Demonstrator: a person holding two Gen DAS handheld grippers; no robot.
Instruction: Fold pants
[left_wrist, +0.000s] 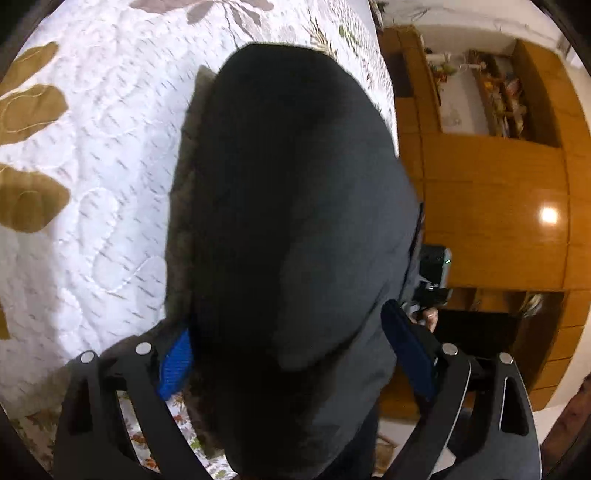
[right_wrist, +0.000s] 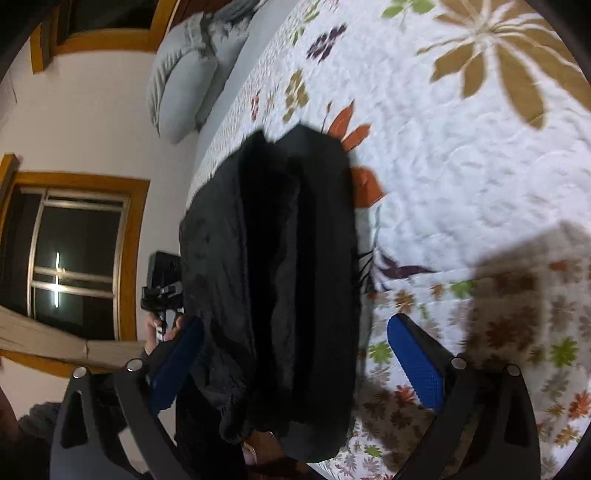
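Here both wide-open claws, left claw (left_wrist: 295, 363) and right claw (right_wrist: 295, 363), straddle bunched black pants (left_wrist: 295, 229), any grip hidden.

A bed is lying under a white quilted bedspread (right_wrist: 461, 177) that is showing brown, orange, purple and green flower prints. Grey pillows (right_wrist: 184, 77) are resting at the bed's far end against a white wall (right_wrist: 85, 122). A wood-framed window (right_wrist: 74, 254) is showing dark glass and reflecting a streak of light, with what is probably a pale curtain (right_wrist: 44, 339) hanging below it. In the left wrist view a glossy wooden cabinet (left_wrist: 491, 206) is standing beside the bed, reflecting a lamp's bright spot (left_wrist: 548, 215). Its open shelves (left_wrist: 487, 92) are holding small cluttered items, too blurred to identify.
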